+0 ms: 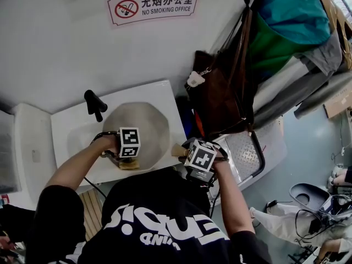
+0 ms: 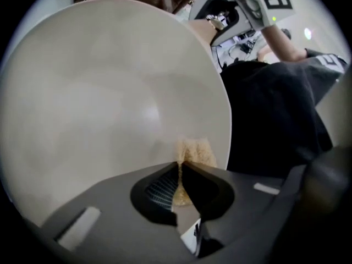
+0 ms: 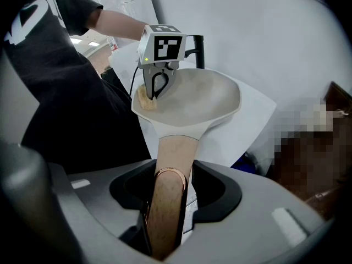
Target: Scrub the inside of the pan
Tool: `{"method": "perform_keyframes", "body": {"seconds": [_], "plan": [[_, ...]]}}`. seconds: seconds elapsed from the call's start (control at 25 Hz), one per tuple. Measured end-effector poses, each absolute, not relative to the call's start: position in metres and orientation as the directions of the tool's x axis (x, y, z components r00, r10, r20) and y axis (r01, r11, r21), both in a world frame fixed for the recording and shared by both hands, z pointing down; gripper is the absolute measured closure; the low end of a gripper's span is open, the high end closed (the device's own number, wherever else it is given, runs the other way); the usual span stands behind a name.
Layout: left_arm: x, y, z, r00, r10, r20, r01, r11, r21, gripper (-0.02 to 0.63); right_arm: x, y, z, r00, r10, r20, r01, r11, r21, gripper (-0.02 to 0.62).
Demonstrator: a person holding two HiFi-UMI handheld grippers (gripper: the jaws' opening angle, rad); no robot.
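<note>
A pale beige pan (image 1: 140,124) lies over the white sink (image 1: 69,133). Its inside (image 2: 104,98) fills the left gripper view. My left gripper (image 2: 180,166) is shut on a tan sponge (image 2: 193,152), which presses on the pan's inner wall near the rim closest to me. From the right gripper view, the left gripper (image 3: 158,89) stands over that edge of the pan (image 3: 198,98) with the sponge (image 3: 145,101) under it. My right gripper (image 3: 171,176) is shut on the pan's wooden handle (image 3: 171,158), holding it from the right (image 1: 192,154).
A black faucet (image 1: 94,103) rises at the sink's back left, also in the right gripper view (image 3: 197,49). A brown bag (image 1: 220,92) hangs to the right of the sink, above a grey cart platform (image 1: 248,154). The white wall carries a no-smoking sign (image 1: 154,5).
</note>
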State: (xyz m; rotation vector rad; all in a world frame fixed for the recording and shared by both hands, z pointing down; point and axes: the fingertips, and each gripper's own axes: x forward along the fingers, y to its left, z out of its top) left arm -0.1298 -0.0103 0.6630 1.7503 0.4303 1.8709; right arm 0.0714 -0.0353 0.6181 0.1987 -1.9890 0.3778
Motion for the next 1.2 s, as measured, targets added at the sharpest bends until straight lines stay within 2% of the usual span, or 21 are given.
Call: {"method": "perform_keyframes", "body": {"seconds": [0.24,0.48,0.92,1.2], "plan": [[-0.095,-0.010,0.658,0.230,0.576,0.785,-0.245,-0.746,0.619,0.584,0.072,-0.033,0.619,-0.429,0.032,0.903,-0.314,0.932,-0.183,0.397],[-0.062,-0.012,0.653,0.407,0.540,0.737,-0.280,-0.694,0.663,0.584,0.073,-0.034,0.620,-0.433,0.035,0.900,-0.305,0.934,-0.184,0.397],[-0.011,-0.044,0.655,0.600,0.396,0.695,-0.339,-0.661,0.669,0.586,0.072,-0.034,0.620,-0.424,0.043,0.905,-0.302,0.935,-0.186,0.397],[0.004,-0.072,0.662,0.621,0.248,0.744,-0.382,-0.733,0.563,0.586,0.073,-0.035,0.620,-0.422,0.042,0.906,-0.302,0.935,-0.184,0.397]]}}
